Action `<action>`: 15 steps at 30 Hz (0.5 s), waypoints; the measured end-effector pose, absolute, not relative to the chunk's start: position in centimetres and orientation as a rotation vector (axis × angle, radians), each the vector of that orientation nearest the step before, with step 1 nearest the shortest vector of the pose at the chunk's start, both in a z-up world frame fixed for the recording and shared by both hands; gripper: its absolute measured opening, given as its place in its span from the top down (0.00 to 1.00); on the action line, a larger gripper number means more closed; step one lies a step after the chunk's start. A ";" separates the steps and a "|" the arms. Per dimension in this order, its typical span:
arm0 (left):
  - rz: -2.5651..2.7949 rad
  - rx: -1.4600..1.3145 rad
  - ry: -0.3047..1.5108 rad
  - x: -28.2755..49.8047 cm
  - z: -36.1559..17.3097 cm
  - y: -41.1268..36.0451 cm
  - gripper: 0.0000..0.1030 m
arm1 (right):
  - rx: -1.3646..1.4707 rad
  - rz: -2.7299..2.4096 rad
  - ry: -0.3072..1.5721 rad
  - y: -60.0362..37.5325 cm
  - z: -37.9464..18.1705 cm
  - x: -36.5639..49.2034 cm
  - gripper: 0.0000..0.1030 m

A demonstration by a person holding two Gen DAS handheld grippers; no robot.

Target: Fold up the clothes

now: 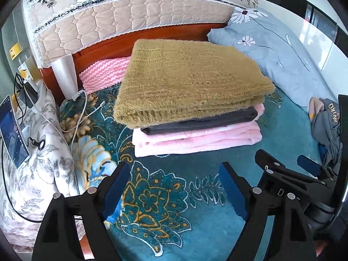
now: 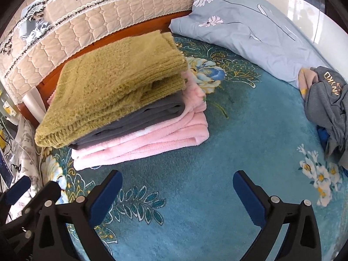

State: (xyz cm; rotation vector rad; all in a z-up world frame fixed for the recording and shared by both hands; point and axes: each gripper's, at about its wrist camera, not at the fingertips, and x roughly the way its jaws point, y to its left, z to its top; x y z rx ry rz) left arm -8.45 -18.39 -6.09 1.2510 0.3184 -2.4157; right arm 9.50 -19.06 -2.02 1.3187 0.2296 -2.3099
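Observation:
A folded stack lies on the teal flowered bedspread (image 1: 169,195) (image 2: 195,195). On top is an olive knit sweater (image 1: 187,78) (image 2: 108,91), under it a dark grey garment (image 1: 206,121) (image 2: 148,117), at the bottom a pink fleece (image 1: 195,139) (image 2: 152,145). My left gripper (image 1: 174,187) hovers just in front of the stack, open, nothing between its blue pads. My right gripper (image 2: 177,195) is open too, wide over bare bedspread; it also shows in the left wrist view (image 1: 282,165). A crumpled grey garment (image 1: 328,126) (image 2: 326,100) with gold lettering lies unfolded at the right.
A grey-blue flowered pillow (image 1: 278,50) (image 2: 250,21) lies behind the stack on the right. A quilted beige headboard cover (image 1: 130,15) (image 2: 87,21) is at the back. At left are a floral pillow (image 1: 37,152), a phone (image 1: 13,130), charger cables (image 1: 78,117) and a pink wavy cloth (image 1: 104,71).

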 end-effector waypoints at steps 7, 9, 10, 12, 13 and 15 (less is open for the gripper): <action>-2.445 1.239 0.343 -8.6 -6.0 -18.4 0.18 | 1.336 -2.292 0.248 -19.5 -2.6 9.4 0.00; -2.448 1.238 0.338 -8.7 -5.9 -18.5 0.18 | 1.338 -2.287 0.255 -19.6 -2.7 9.4 0.00; -2.448 1.239 0.339 -8.7 -5.9 -18.5 0.18 | 1.338 -2.285 0.260 -19.6 -2.8 9.4 0.00; -2.443 1.246 0.349 -8.7 -6.0 -18.7 0.18 | 1.338 -2.281 0.271 -19.8 -2.9 9.5 0.00; -2.440 1.249 0.354 -8.7 -6.1 -18.8 0.18 | 1.338 -2.279 0.276 -19.9 -2.9 9.5 0.00; -2.432 1.257 0.367 -8.6 -6.2 -19.1 0.18 | 1.334 -2.275 0.287 -20.0 -3.0 9.6 0.00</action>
